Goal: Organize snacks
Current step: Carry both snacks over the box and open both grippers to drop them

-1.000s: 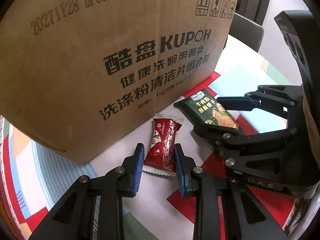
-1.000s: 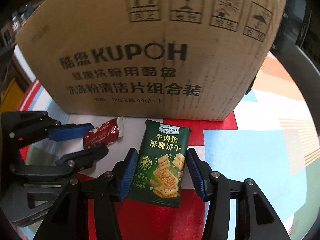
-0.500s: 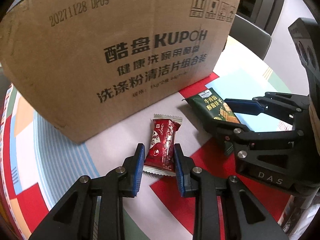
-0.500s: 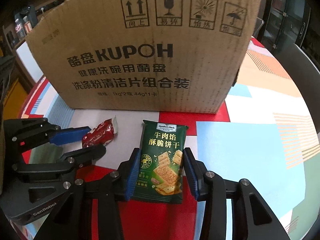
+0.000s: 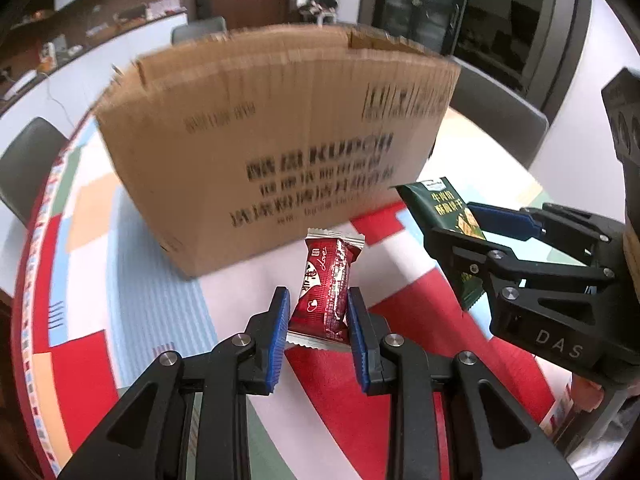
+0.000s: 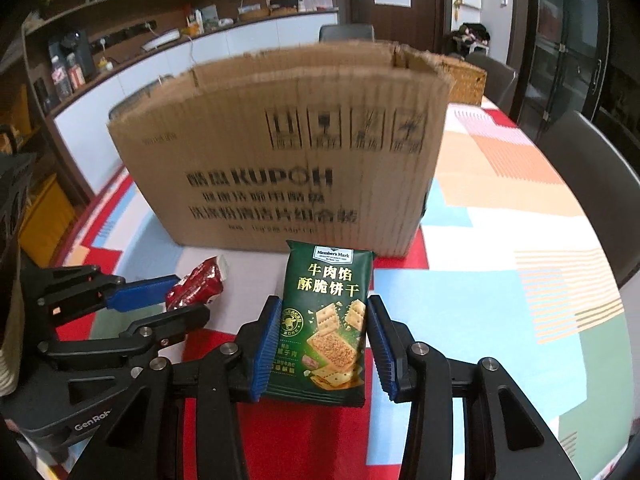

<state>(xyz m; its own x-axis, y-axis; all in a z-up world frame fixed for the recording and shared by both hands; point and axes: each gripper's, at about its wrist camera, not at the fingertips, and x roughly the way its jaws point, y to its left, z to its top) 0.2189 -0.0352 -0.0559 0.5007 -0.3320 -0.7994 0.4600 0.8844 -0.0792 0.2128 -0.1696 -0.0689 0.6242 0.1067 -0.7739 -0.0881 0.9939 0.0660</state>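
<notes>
your left gripper (image 5: 318,334) clamps the red candy packet (image 5: 325,286); your right gripper (image 6: 322,342) clamps the green cracker packet (image 6: 326,320), kupoh carton (image 6: 280,152) at twelve o'clock.

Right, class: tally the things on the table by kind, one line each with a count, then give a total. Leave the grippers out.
Red snack packs: 1, the red snack pack held in the left gripper.
Green cracker packs: 1, the green cracker pack held in the right gripper.
Cardboard boxes: 1, the cardboard box.
Total: 3
</notes>
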